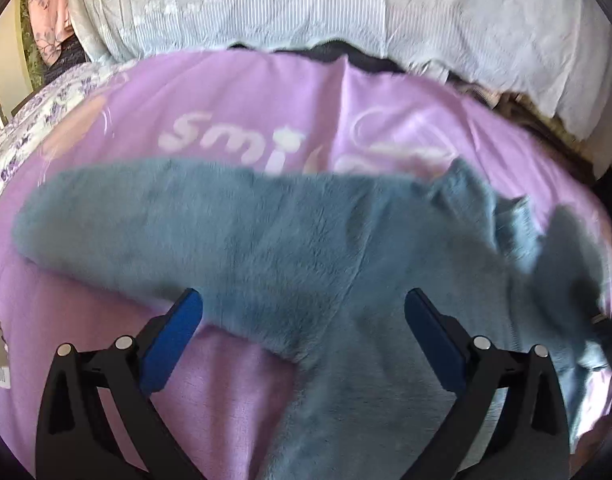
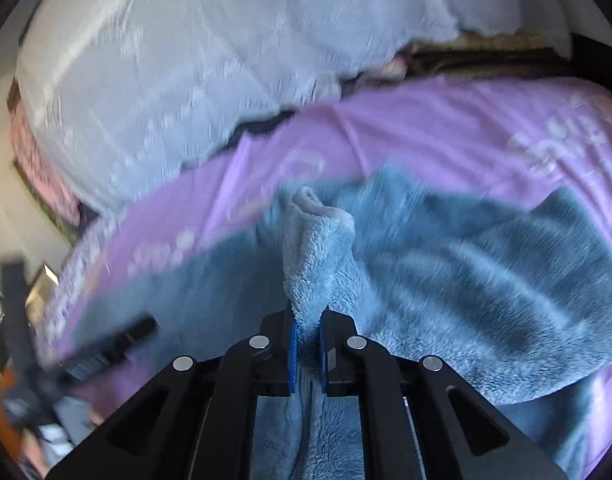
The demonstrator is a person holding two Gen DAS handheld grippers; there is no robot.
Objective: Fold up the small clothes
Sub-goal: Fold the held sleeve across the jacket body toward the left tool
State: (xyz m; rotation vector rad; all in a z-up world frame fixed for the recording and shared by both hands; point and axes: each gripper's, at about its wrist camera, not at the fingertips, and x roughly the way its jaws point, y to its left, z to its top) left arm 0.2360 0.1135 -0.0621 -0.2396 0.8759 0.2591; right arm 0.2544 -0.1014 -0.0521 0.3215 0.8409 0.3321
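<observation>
While left gripper [image 1: 303, 300] gapes, right gripper [image 2: 307, 326] pinches garment [image 2: 466, 280].

We see one garment [image 1: 265, 232]: small, fuzzy, plush, blue-grey. In the left wrist view it fills the middle and lower right of the frame. A long sleeve or leg reaches to the left edge, flat on the fabric beneath. A ribbed cuff pokes up at the right. In the right wrist view a pinched fold stands upright at centre, its paler fleecy inner side showing. The rest spreads rumpled toward the right.
</observation>
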